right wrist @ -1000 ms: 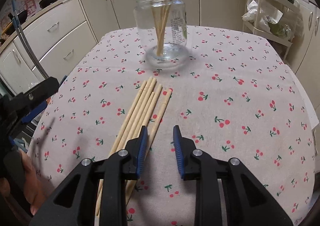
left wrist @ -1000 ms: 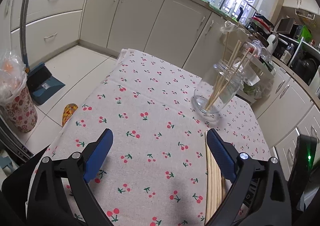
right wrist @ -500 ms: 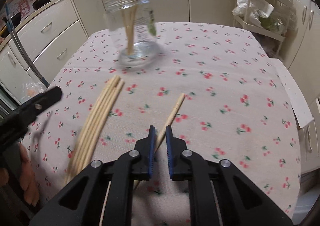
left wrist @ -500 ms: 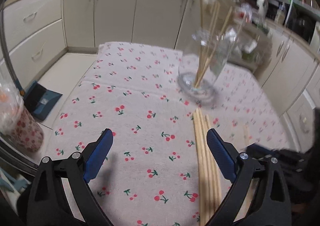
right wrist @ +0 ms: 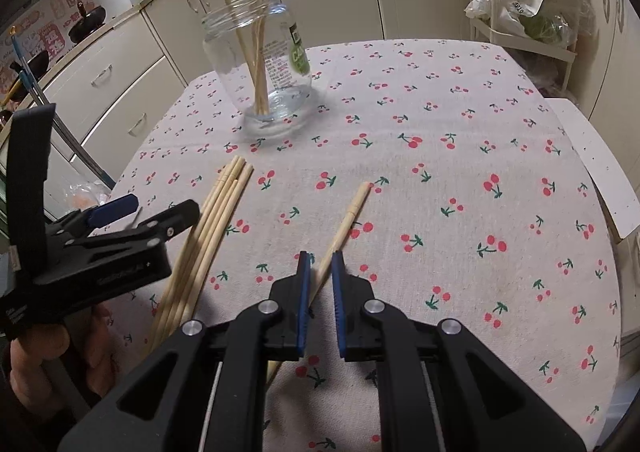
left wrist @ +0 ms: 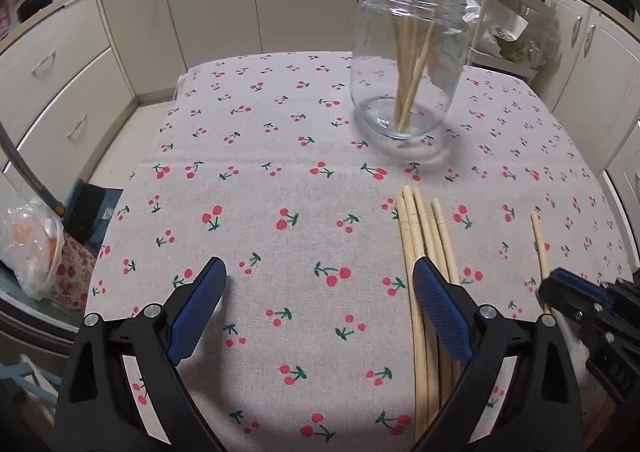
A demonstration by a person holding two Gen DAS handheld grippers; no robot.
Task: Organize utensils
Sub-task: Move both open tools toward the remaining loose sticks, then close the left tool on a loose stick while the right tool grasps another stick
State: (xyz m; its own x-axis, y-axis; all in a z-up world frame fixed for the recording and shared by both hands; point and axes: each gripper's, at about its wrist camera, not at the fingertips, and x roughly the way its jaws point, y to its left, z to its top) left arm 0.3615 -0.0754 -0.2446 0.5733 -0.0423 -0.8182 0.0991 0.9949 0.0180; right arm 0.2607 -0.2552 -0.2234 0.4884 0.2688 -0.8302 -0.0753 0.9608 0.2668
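A glass jar (left wrist: 408,67) (right wrist: 260,63) stands at the far side of the cherry-print tablecloth (left wrist: 280,187) with several wooden chopsticks upright in it. A bundle of chopsticks (left wrist: 424,244) (right wrist: 212,219) lies flat on the cloth. My left gripper (left wrist: 318,292) (right wrist: 160,209) is open, and its right finger (left wrist: 440,312) hangs over the bundle. One single chopstick (right wrist: 344,223) (left wrist: 540,248) lies apart to the right of the bundle. My right gripper (right wrist: 319,264) (left wrist: 568,292) is shut on its near part.
Cream kitchen cabinets (left wrist: 208,3) run behind and left of the table. A white rack (right wrist: 520,7) with plastic bags stands at the back right. A bagged bin (left wrist: 36,252) and a dustpan (left wrist: 92,211) sit on the floor to the left. A hand (right wrist: 52,344) holds the left gripper.
My right gripper closed on one chopstick from the bundle and drew it away to the right. My left gripper swung round toward the jar and bundle, still open.
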